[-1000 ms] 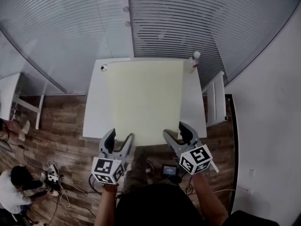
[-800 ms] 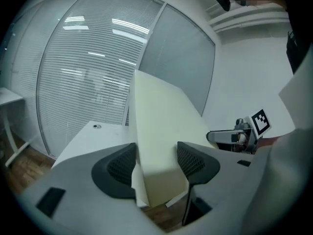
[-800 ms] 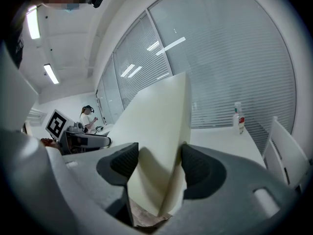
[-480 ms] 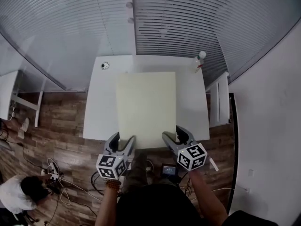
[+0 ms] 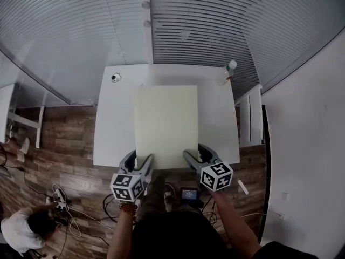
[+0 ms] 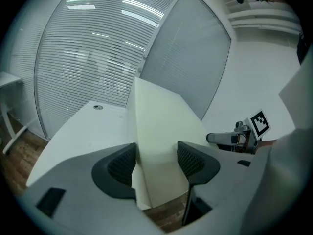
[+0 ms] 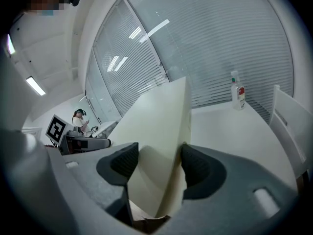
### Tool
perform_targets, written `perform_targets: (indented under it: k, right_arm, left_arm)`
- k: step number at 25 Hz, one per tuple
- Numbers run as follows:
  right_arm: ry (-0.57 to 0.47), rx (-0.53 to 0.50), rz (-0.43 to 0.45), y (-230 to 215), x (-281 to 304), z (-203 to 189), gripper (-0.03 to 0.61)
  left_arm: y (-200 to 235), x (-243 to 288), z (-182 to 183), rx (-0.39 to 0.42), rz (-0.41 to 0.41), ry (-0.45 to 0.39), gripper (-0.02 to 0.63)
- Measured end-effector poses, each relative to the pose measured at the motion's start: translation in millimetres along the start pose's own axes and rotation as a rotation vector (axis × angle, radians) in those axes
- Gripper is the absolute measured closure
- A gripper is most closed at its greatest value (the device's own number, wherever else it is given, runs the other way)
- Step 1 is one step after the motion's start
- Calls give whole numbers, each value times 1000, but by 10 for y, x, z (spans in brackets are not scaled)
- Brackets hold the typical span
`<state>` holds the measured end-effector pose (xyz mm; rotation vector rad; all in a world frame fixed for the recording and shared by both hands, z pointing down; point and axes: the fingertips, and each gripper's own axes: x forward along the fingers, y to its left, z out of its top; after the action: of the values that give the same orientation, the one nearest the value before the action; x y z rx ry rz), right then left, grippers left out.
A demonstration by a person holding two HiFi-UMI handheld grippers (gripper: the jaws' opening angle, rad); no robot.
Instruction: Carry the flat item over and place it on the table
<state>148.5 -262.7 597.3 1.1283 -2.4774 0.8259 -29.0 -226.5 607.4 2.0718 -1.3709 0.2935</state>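
A pale yellow flat board (image 5: 165,124) hangs over the white table (image 5: 112,128), its near edge just past the table's front edge. My left gripper (image 5: 141,163) is shut on the board's near left corner. My right gripper (image 5: 193,156) is shut on its near right corner. In the left gripper view the board (image 6: 164,136) stands between the jaws of the left gripper (image 6: 156,163). In the right gripper view the board (image 7: 159,126) is pinched by the right gripper (image 7: 159,163). I cannot tell whether the board touches the table.
A small plastic bottle (image 5: 228,70) stands at the table's far right corner, a small round object (image 5: 115,77) at the far left. A white chair (image 5: 249,117) stands to the right. Blinds cover the glass wall behind. A person (image 5: 21,228) crouches by cables on the floor at lower left.
The board has shifted away from the far edge of the table and now looks narrower and shorter in view. Both grippers have drawn slightly closer together, still shut on it.
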Motion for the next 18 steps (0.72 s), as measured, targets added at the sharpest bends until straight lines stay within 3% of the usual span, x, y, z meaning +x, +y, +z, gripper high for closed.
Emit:
perform_targets:
  k: [18]
  right_arm:
    - [89,89,-11,-348,839,88,305]
  left_arm:
    - [623,652,124,-90,-1,84,349]
